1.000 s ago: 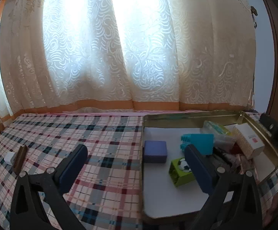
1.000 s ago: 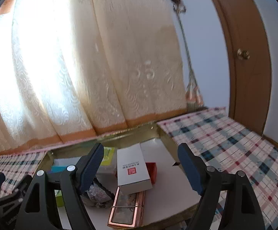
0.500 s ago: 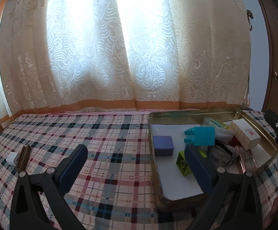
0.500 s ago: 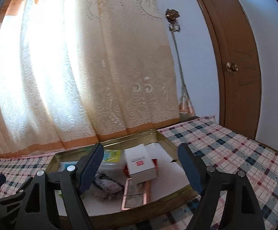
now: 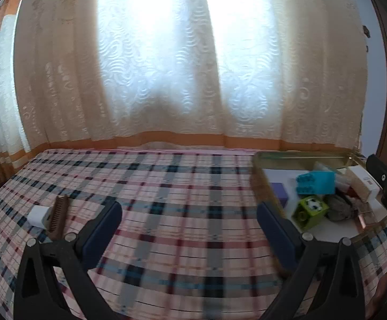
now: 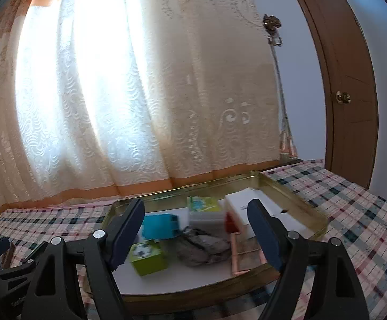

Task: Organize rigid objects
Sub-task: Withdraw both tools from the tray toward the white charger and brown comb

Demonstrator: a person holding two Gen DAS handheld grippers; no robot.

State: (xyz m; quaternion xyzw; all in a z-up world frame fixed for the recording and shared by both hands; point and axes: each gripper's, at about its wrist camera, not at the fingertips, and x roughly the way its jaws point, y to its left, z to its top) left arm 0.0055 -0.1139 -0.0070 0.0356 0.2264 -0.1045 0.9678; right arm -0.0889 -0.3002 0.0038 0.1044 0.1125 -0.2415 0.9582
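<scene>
Stragglers, a brown comb (image 5: 58,213) and white block (image 5: 39,216), are lying on the plaid counter (image 5: 182,200), apparently awaiting collection; left gripper (image 5: 189,222) is hovering with fingers released, while right gripper (image 6: 194,230), likewise empty, is facing the gold tray (image 6: 294,197) gathering toy blocks and boxes.

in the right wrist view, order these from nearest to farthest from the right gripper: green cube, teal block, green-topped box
1. green cube, front left of the tray, just past the right gripper.
2. teal block, behind the cube.
3. green-topped box, farther back, mid-tray.
</scene>
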